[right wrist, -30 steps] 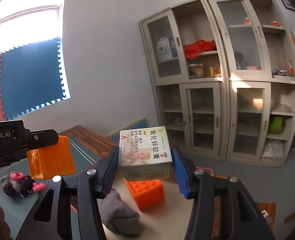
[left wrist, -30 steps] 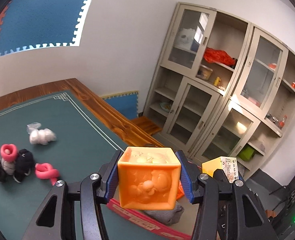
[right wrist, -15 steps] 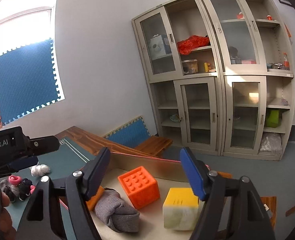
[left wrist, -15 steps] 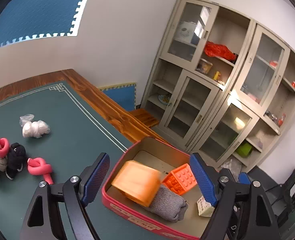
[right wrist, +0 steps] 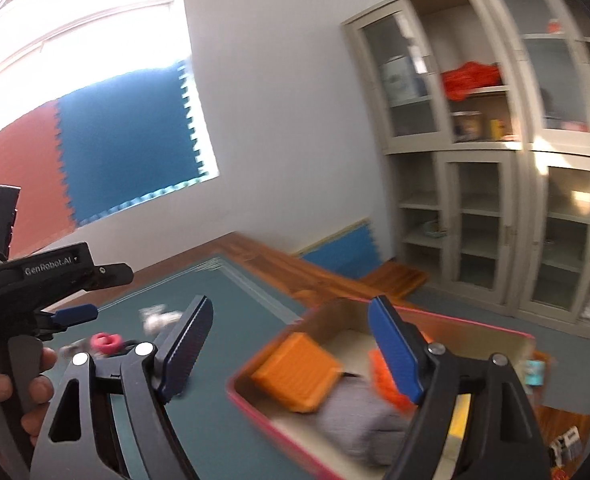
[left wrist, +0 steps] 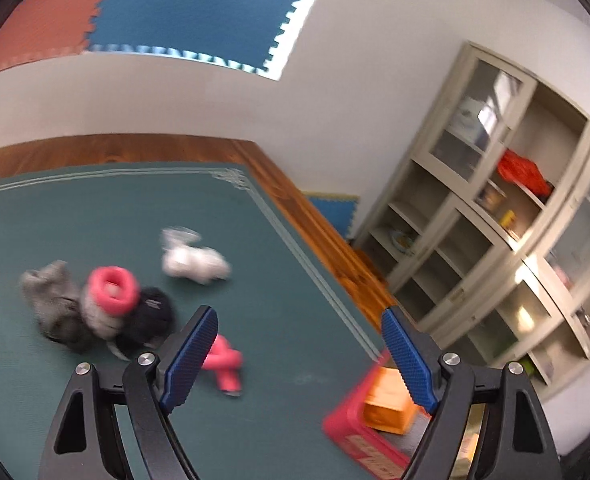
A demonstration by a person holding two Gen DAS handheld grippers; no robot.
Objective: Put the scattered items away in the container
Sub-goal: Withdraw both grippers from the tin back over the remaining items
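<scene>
We hold both grippers above the green table mat (left wrist: 107,216), and both frames are smeared by motion.

Left gripper (left wrist: 299,354): jaws spread wide, nothing between the blue pads (left wrist: 191,356). Through the gap we see bare mat. Just beyond the left pad lies a knotted pink item (left wrist: 225,364), partly hidden by that pad. Farther out sits a huddle of soft things touching one another: a grey bundle (left wrist: 53,304), a pink ring (left wrist: 113,290) on top of a pale roll, and a black bundle (left wrist: 153,314). A white bundle (left wrist: 195,264) lies apart from the huddle, nearer the wooden table edge (left wrist: 319,224).

Right gripper (right wrist: 289,354): jaws also spread wide, empty. Below and ahead of it is the red-rimmed container (right wrist: 255,404), standing at the mat's corner. Inside we make out an orange cube (right wrist: 297,372) tilted against the near-left wall, a grey sock roll (right wrist: 357,424) beside it, and a studded orange block (right wrist: 383,380) mostly behind the right pad. Something yellow shows behind the right finger; we cannot tell what it is.

In the left wrist view the container (left wrist: 355,432) appears at lower right, with the orange cube (left wrist: 389,404) in it.

In the right wrist view the left gripper (right wrist: 73,314) shows at the far left, a hand (right wrist: 19,388) around its handle. Beige glass-door cabinets (right wrist: 491,152) stand along the wall behind.
</scene>
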